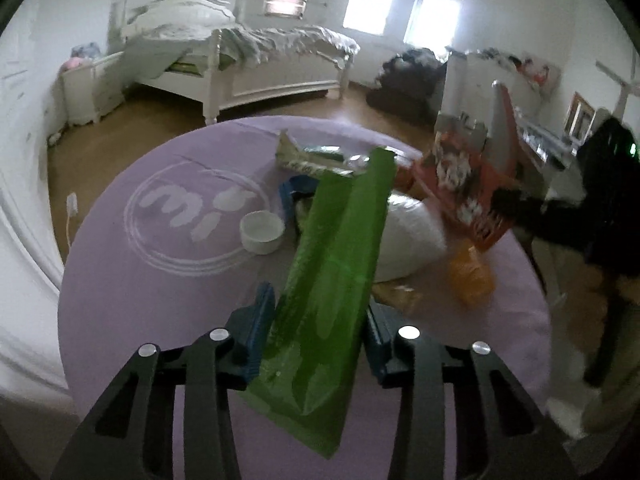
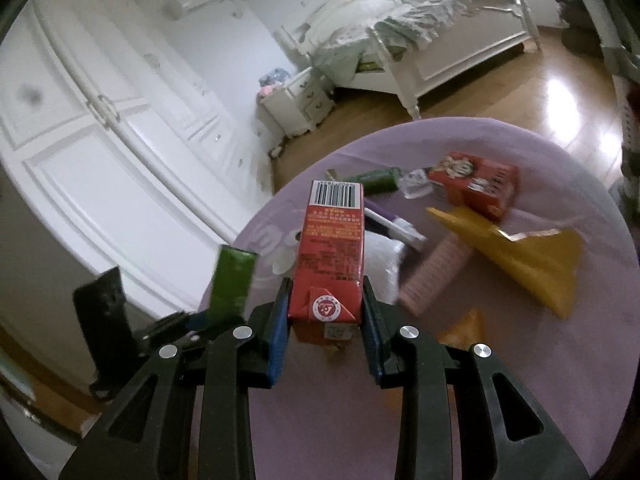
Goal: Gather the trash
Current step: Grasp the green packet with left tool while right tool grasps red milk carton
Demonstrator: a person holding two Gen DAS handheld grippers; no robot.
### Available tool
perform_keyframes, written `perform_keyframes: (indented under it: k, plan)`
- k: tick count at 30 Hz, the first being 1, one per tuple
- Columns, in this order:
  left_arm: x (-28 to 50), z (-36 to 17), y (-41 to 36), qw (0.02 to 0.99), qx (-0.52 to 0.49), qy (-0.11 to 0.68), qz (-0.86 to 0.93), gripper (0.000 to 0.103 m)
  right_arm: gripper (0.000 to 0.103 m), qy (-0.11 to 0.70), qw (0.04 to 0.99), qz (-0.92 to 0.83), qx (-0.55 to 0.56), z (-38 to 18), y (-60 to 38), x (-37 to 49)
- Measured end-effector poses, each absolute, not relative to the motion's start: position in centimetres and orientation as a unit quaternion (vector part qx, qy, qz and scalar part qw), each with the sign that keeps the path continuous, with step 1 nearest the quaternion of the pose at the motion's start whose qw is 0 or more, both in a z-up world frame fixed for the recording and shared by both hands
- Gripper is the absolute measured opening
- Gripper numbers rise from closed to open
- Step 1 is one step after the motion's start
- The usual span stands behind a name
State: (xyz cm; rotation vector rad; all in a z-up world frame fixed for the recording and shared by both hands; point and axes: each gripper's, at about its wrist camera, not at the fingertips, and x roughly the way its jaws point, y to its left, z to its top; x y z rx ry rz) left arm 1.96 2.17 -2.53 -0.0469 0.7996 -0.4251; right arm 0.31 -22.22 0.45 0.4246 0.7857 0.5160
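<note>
Above purple table (image 2: 520, 360) — left gripper (image 1: 320, 320) clamps green wrapper (image 1: 332, 264), right gripper (image 2: 326, 320) red carton (image 2: 332, 248)

Left gripper (image 1: 320, 332) blue pads pressed on green wrapper (image 1: 328, 280), wrapper lifted clear of purple table (image 1: 160, 280). On table: white bowl (image 1: 262, 232), white bag (image 1: 408, 240), green-white packet (image 1: 316, 158), orange scrap (image 1: 472, 276). At right, red carton (image 1: 468, 184) in black right gripper (image 1: 520, 208), blurred. White bed (image 1: 248, 68) behind.
</note>
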Motion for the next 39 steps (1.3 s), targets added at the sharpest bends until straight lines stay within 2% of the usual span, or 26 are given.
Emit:
perform_keyframes:
  k: [4, 6, 14, 16, 18, 20, 25, 26, 27, 28, 30, 33, 39]
  plan:
    - [0.4, -1.2, 0.5, 0.903, -0.034, 0.373, -0.210, 0.026, 0.032, 0.359, 0.875, 0.240, 0.219, 0.3, -24.6, -1.8]
    - [-0.2, -0.6, -0.7, 0.904, -0.036, 0.366, -0.217, 0.017, 0.032, 0.349, 0.878, 0.234, 0.228, 0.3, -26.4, -3.1]
    - [-0.3, -0.9, -4.8, 0.897, 0.003, 0.389, -0.211, 0.019, 0.032, 0.327, 0.889, 0.195, 0.253, -0.3, -32.6, -6.7]
    - [-0.4, -1.5, -4.7, 0.894, 0.009, 0.402, -0.199, 0.030, 0.032, 0.325, 0.890, 0.192, 0.255, -0.5, -34.1, -7.6]
    - [-0.5, -2.1, -4.4, 0.898, 0.016, 0.403, -0.176, 0.096, 0.032, 0.327, 0.890, 0.190, 0.254, -1.0, -34.7, -8.3]
    - [-0.5, -2.5, -4.2, 0.903, 0.011, 0.397, -0.165, 0.098, 0.032, 0.331, 0.888, 0.193, 0.254, -1.4, -34.8, -8.7]
    - [0.7, -4.6, -5.0, 0.891, 0.029, 0.431, -0.143, 0.095, 0.032, 0.349, 0.877, 0.204, 0.259, -3.1, -34.0, -8.8]
    - [0.9, -5.1, -5.2, 0.886, 0.033, 0.439, -0.145, 0.082, 0.032, 0.352, 0.875, 0.206, 0.260, -3.3, -33.7, -8.7]
    - [1.2, -5.8, -5.5, 0.878, 0.037, 0.453, -0.149, 0.060, 0.032, 0.353, 0.875, 0.208, 0.260, -3.4, -33.3, -8.6]
    - [1.3, -6.2, -5.6, 0.874, 0.037, 0.461, -0.150, 0.053, 0.032, 0.355, 0.874, 0.210, 0.258, -3.6, -33.1, -8.6]
    - [1.2, -6.5, -5.6, 0.876, 0.038, 0.460, -0.142, 0.050, 0.032, 0.358, 0.873, 0.211, 0.254, -3.8, -32.7, -8.6]
    - [0.7, -5.7, -5.4, 0.884, 0.024, 0.447, -0.137, 0.038, 0.032, 0.359, 0.873, 0.209, 0.255, -4.1, -32.9, -8.7]
    - [-1.2, -2.3, -6.4, 0.896, -0.005, 0.412, -0.166, 0.038, 0.032, 0.343, 0.878, 0.195, 0.271, -3.9, -34.6, -8.8]
